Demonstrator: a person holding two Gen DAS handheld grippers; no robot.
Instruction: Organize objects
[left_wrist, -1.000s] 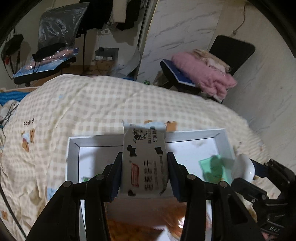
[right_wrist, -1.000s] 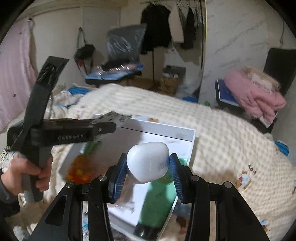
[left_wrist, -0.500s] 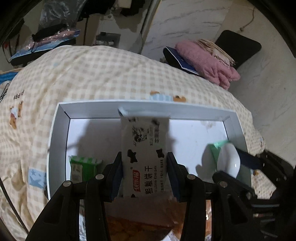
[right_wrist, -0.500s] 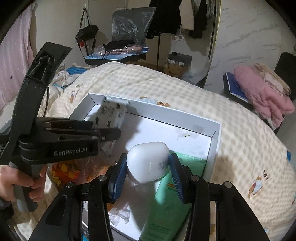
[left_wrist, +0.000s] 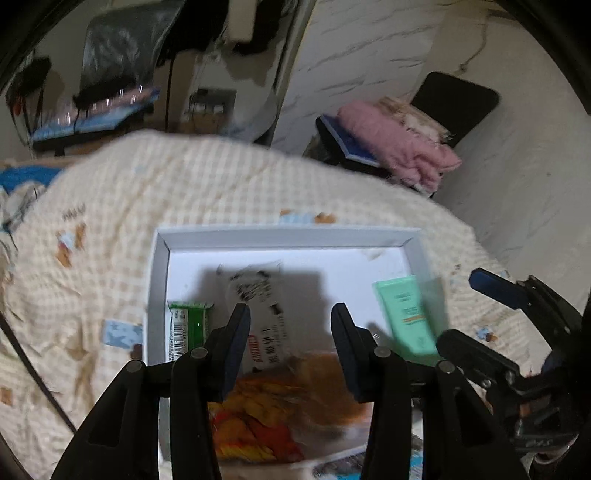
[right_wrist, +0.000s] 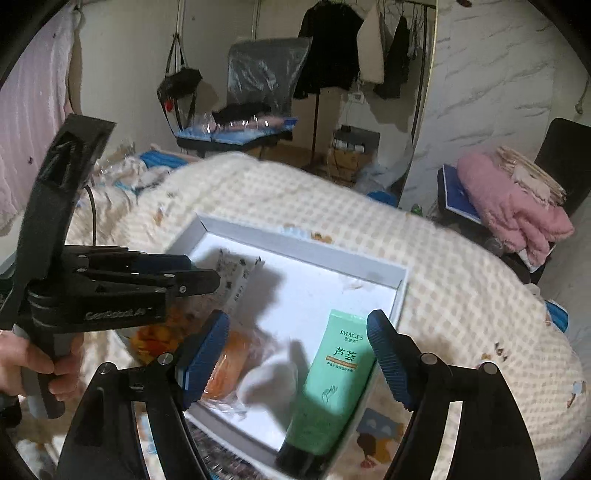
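A shallow white box (left_wrist: 284, 233) (right_wrist: 306, 251) lies on the checked bedspread. In it lie a cow-print biscuit pack (left_wrist: 258, 306) (right_wrist: 234, 277), a green snack pack (left_wrist: 188, 325), an orange snack bag (left_wrist: 280, 402) (right_wrist: 229, 354), a green tube (left_wrist: 404, 314) (right_wrist: 332, 373) and a white rounded case (right_wrist: 267, 380), blurred. My left gripper (left_wrist: 290, 325) is open and empty above the biscuit pack. My right gripper (right_wrist: 295, 336) is open and empty above the white case.
The bed with its checked cover (right_wrist: 461, 295) fills the middle. A black chair with pink clothes (left_wrist: 399, 147) (right_wrist: 513, 203) stands at the right. A rack with bags and hanging clothes (right_wrist: 258, 96) stands behind the bed.
Both grippers have opened. The left one let go of the biscuit pack, the right one let go of the white case. Both things now lie in the box, and both grippers have drawn back.
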